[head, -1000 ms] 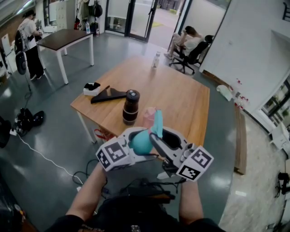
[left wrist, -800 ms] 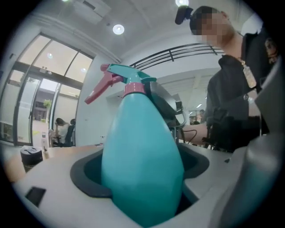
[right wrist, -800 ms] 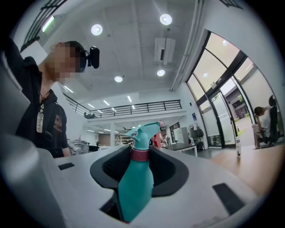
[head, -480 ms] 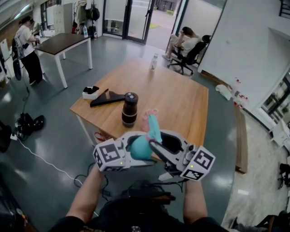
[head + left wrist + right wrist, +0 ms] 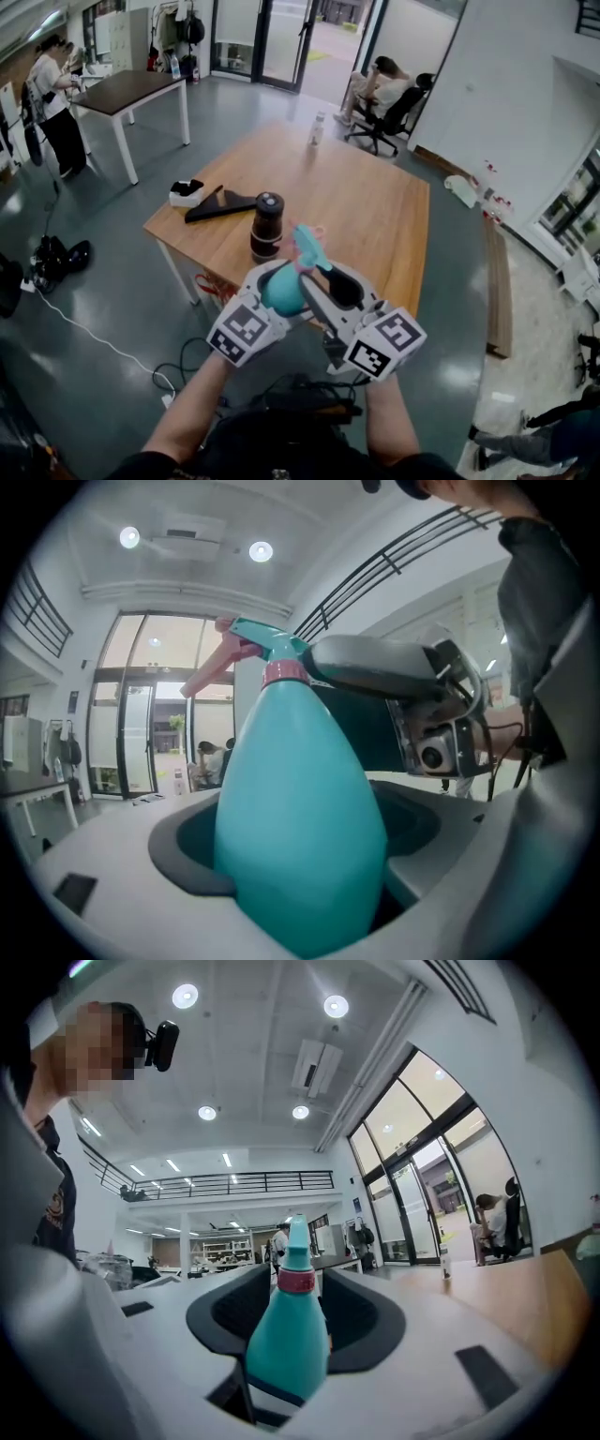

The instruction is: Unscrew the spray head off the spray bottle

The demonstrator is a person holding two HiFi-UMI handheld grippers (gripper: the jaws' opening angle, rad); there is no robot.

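Note:
A teal spray bottle (image 5: pixel 280 292) is held up in front of me, above the floor before the table. My left gripper (image 5: pixel 274 298) is shut on its wide body (image 5: pixel 300 846). The teal spray head (image 5: pixel 267 641) with a pink trigger (image 5: pixel 217 666) and pink collar (image 5: pixel 284 673) tops it. My right gripper (image 5: pixel 317 283) reaches in from the right. Its jaws have just been opening and stand either side of the bottle's neck (image 5: pixel 296 1282) with gaps showing. One right finger (image 5: pixel 375 667) lies beside the collar.
Ahead stands a wooden table (image 5: pixel 375 211) with a dark flask (image 5: pixel 267 225), black items (image 5: pixel 223 201) and a small bottle (image 5: pixel 319 128). A person sits in a chair (image 5: pixel 384 89) beyond it; another stands at a dark table (image 5: pixel 131 86) on the left.
Both grippers have drawn closer together and shifted a little left. The bottle now leans, its spray head tipped toward the upper left. The right jaws stand wider around the neck.

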